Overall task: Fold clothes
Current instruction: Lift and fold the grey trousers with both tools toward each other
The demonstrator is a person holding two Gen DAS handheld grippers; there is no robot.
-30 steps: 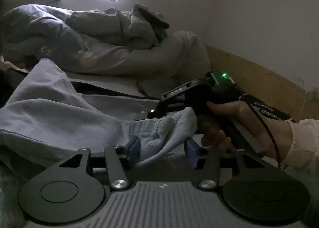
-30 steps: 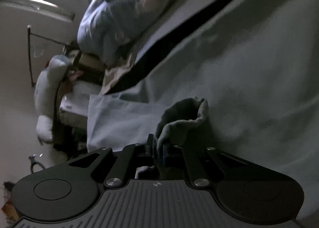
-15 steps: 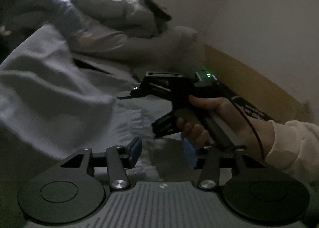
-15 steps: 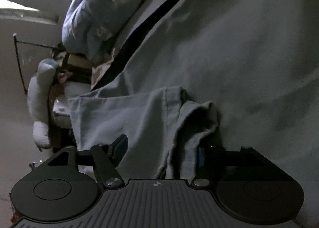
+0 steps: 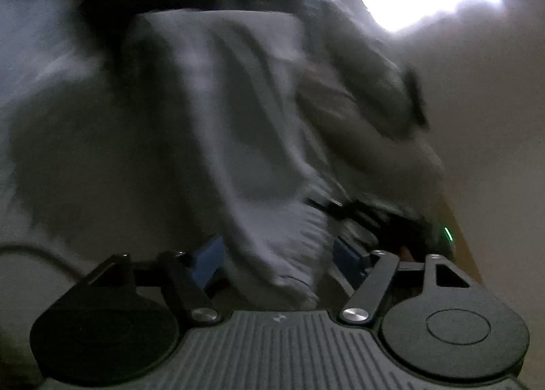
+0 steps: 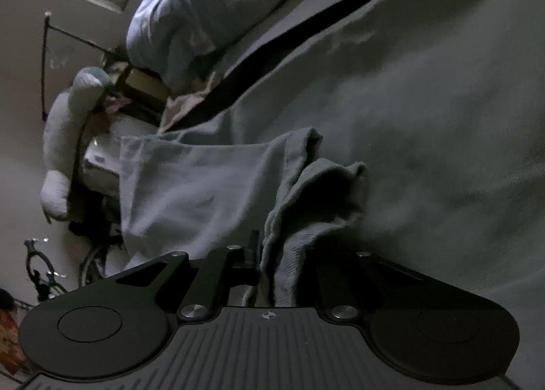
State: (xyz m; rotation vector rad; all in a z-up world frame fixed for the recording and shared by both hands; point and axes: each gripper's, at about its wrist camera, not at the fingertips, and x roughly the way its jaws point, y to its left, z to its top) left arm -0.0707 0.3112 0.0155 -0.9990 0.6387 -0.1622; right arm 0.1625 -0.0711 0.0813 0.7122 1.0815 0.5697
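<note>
Grey-blue cotton garment (image 6: 190, 185) lies on the pale grey bed sheet (image 6: 442, 117), spread from the 9 o'clock side toward centre in the right wrist view, its bunched cuff end rising at centre. Right claw (image 6: 272, 264) is closed tight on that ribbed cuff, cloth bulging up between the black fingers. In the blurred left wrist view, the same garment (image 5: 238, 151) hangs in long folds down to 6 o'clock, its ribbed hem dropping between the blue pads (image 5: 207, 260) of the left claw (image 5: 276, 262); the pads stand apart on either side of the cloth, so this claw is open. Crumpled blue duvet (image 6: 204, 8) sits at 12 o'clock, with a pale plush toy (image 6: 68, 138) at 9 o'clock.
</note>
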